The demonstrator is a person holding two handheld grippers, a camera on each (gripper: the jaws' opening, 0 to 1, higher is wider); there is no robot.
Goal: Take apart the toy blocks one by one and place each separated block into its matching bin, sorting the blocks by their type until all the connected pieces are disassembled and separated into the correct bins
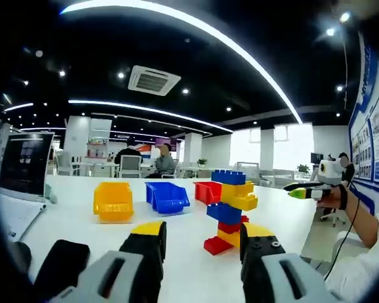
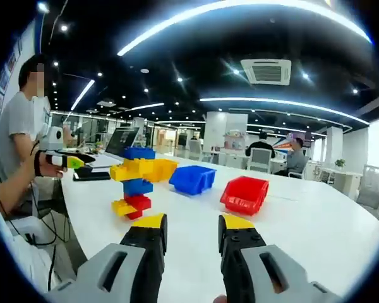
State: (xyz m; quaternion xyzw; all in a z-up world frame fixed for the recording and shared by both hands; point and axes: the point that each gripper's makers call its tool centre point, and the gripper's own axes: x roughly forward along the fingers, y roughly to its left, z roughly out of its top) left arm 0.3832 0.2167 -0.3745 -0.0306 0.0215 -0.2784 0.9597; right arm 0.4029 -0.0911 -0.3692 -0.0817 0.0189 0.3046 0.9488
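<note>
Stacked toy blocks (image 1: 230, 208) upright on the white table (image 1: 177, 252) beside the yellow bin (image 1: 113, 201), blue bin (image 1: 168, 196) and red bin (image 1: 206, 191), left gripper (image 1: 202, 243) jaws spread, holding nothing, right gripper (image 2: 191, 235) likewise parted and bare, short of the stack.

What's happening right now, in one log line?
block tower: standing, untouched | left gripper: open | right gripper: open | bins: yellow bin, blue bin, red bin

Bright ceiling light strips (image 1: 177, 19), glare on white table (image 2: 303, 221), strong fisheye bending at edges
</note>
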